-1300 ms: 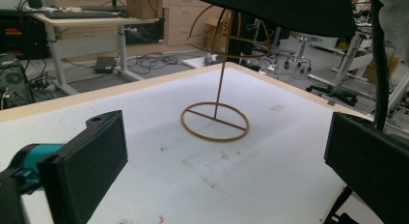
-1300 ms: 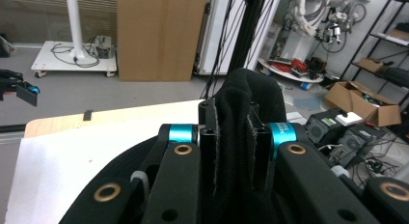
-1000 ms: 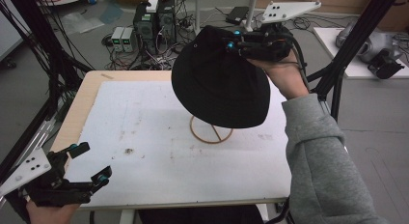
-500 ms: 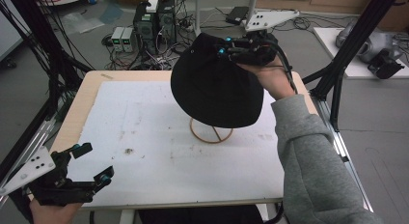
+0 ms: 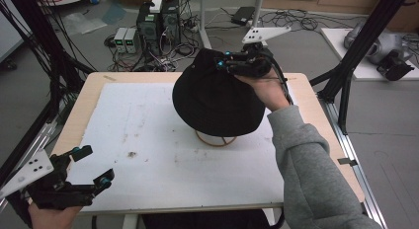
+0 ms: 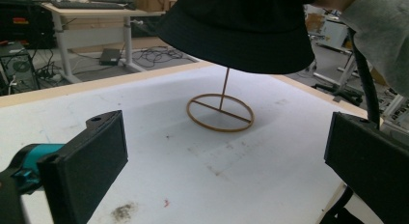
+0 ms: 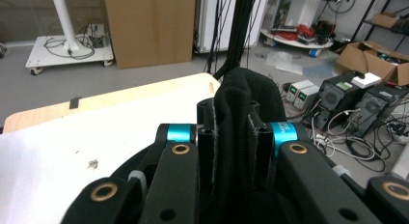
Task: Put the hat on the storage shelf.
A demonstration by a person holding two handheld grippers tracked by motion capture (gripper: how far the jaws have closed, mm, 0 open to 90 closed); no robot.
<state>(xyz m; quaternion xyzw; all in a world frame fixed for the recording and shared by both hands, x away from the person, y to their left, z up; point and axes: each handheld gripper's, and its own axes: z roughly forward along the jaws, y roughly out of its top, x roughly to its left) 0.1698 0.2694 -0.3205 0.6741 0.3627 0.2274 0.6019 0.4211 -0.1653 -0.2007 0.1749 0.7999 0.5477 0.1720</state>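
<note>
A black bucket hat (image 5: 217, 98) hangs over a thin wooden stand with a ring base (image 5: 216, 138) near the middle of the white table top. My right gripper (image 5: 223, 65) is shut on the hat's crown, pinching a fold of black cloth (image 7: 239, 118) between its jaws. From the left gripper view the hat (image 6: 236, 28) hovers above the stand's post and ring (image 6: 220, 112). My left gripper (image 5: 89, 166) rests at the table's front left corner, open with nothing between its fingers (image 6: 87, 161).
The white mat (image 5: 148, 140) has a few small dark stains (image 5: 132, 153). Behind the table, computers and cables (image 5: 158, 26) sit on the floor. Black frame posts (image 5: 356, 56) stand on the right.
My right gripper has lowered the hat toward the stand and shifted it slightly left. The left gripper has stayed in place.
</note>
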